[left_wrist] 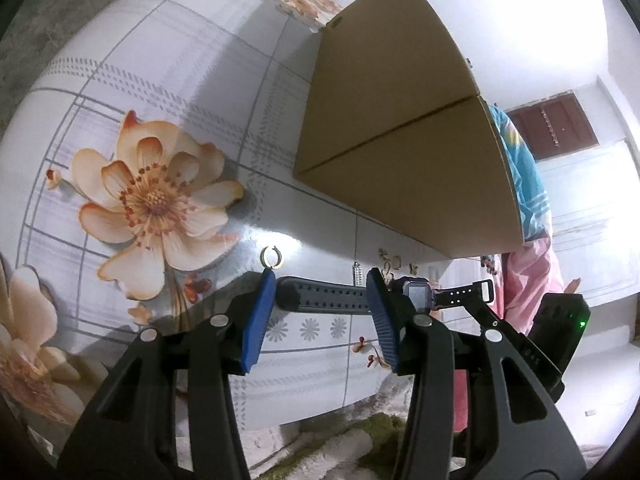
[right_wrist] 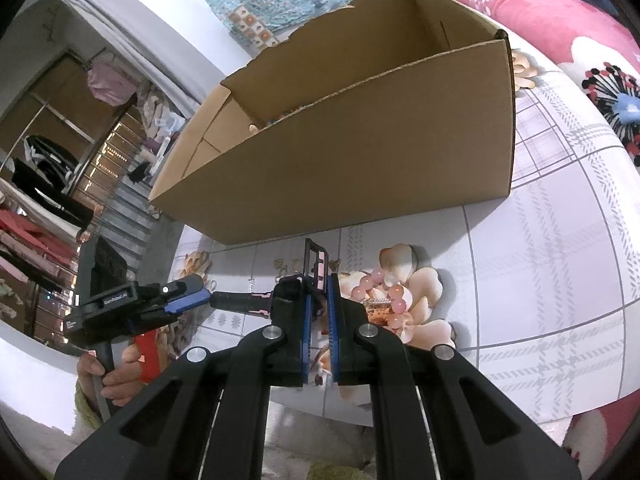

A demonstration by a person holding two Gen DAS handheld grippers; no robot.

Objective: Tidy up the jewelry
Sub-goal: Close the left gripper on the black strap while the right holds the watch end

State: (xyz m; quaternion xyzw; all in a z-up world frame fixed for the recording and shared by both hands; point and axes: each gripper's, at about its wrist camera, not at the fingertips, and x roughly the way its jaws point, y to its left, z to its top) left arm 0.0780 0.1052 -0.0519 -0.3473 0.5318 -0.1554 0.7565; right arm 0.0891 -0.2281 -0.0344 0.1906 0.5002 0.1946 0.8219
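Note:
A dark wristwatch (left_wrist: 332, 298) lies stretched across the floral table in front of a cardboard box (left_wrist: 400, 128). My left gripper (left_wrist: 322, 280) is open, its blue fingers on either side of the watch strap. My right gripper (right_wrist: 319, 284) is shut on the watch (right_wrist: 316, 276) at its case, the buckle end standing up between the fingers. A small gold ring (left_wrist: 272, 257) lies just beyond the left finger. A pink bead bracelet (right_wrist: 384, 292) lies right of the right gripper. Small gold pieces (left_wrist: 390, 264) lie near the box.
The open cardboard box (right_wrist: 360, 140) stands close behind the watch, with some items inside. The table's front edge (right_wrist: 320, 412) is near the grippers. A pink floral cushion (right_wrist: 560, 16) lies at the far right. The left gripper also shows in the right wrist view (right_wrist: 188, 296).

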